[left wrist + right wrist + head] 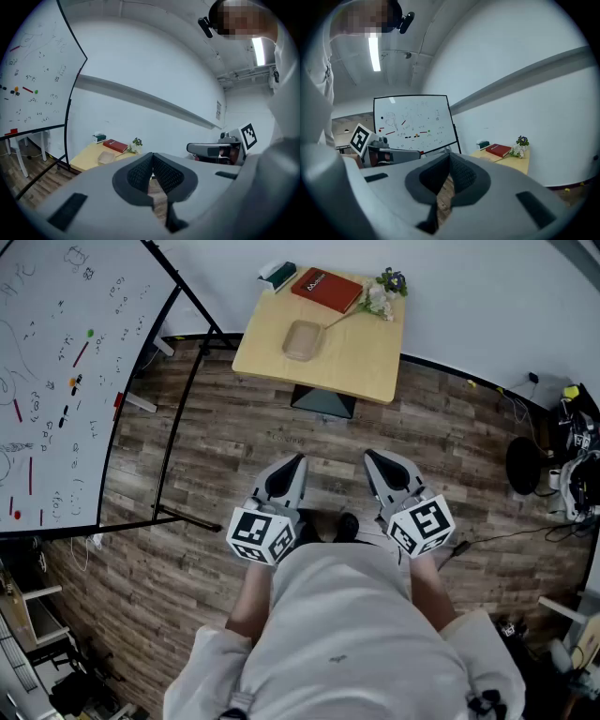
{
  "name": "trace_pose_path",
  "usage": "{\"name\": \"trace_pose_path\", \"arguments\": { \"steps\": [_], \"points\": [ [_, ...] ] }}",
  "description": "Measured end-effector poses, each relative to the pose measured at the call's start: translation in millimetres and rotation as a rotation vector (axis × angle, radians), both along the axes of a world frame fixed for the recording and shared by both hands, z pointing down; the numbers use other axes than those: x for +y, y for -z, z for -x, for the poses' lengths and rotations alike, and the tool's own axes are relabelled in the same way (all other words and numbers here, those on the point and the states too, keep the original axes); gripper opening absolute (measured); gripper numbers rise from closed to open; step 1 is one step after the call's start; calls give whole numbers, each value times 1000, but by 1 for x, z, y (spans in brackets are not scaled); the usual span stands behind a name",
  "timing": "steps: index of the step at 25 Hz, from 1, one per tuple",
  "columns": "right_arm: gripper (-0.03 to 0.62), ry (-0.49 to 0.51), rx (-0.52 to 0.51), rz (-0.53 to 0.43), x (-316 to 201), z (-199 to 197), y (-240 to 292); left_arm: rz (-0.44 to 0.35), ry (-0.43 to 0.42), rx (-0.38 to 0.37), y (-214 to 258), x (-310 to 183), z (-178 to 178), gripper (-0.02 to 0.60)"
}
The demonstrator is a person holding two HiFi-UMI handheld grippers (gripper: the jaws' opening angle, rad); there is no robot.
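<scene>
**Head view**
1. The left gripper (292, 465) and right gripper (375, 463) hang side by side in front of the person's body. They are over the plank floor (450, 446) and touch nothing.
2. The nearest loose thing is the tray (302, 339). It lies at 12 o'clock from both grippers, well apart from them, on the pale wooden table (361, 357).
3. Taken from the tray, the red book (326, 289) lies at 1 o'clock, the flowers (380, 298) at 2 o'clock and a small box (278, 276) at 11 o'clock. The flower stem points at the tray's corner. I cannot tell whether it touches.
4. The whiteboard (56, 381) stands at 9 o'clock.
5. Handling: the tray looks like thin clear plastic, shallow, with rounded corners. I judge it light, flexible and slick, and apt to skid on the smooth tabletop. The best hold is the raised rim of the near edge, one jaw inside and one outside, with light pressure.

**Left gripper view**
1. The jaws of the left gripper (152, 155) are clenched tip to tip with nothing between them. The pads are dark and ribbed.
2. The tray (106, 158) sits at 10 o'clock, with the book (115, 146) behind it.

**Right gripper view**
1. The jaws of the right gripper (449, 155) are likewise closed and empty.
2. The table (520, 161) lies at 3 o'clock, with the book (498, 150) and flowers (519, 147) on it. I cannot make out the tray here.
</scene>
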State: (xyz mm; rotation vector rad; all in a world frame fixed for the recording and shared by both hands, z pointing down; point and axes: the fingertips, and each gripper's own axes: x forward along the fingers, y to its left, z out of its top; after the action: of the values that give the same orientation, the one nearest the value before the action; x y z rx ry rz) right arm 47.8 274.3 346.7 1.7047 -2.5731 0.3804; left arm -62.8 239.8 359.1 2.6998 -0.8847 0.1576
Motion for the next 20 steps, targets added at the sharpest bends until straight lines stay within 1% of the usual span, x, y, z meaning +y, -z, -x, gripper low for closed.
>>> {"name": "trace_pose_path", "arguments": {
  "steps": [5, 10, 13, 17, 20],
  "points": [
    [3, 15, -3, 4, 6, -3, -2, 2, 9, -2, 1, 4, -6, 3],
    [3, 32, -4, 0, 13, -5, -4, -4, 21, -32, -1, 12, -12, 3],
    [3, 32, -30, 12, 19, -10, -6, -4, 27, -10, 0, 23, -15, 3],
    [5, 55, 3, 21, 31, -13, -13, -33, 83, 40, 4, 36, -15, 3],
    [4, 79, 8, 30, 39, -13, -18, -24, 84, 35, 0, 47, -20, 3]
  ]
}}
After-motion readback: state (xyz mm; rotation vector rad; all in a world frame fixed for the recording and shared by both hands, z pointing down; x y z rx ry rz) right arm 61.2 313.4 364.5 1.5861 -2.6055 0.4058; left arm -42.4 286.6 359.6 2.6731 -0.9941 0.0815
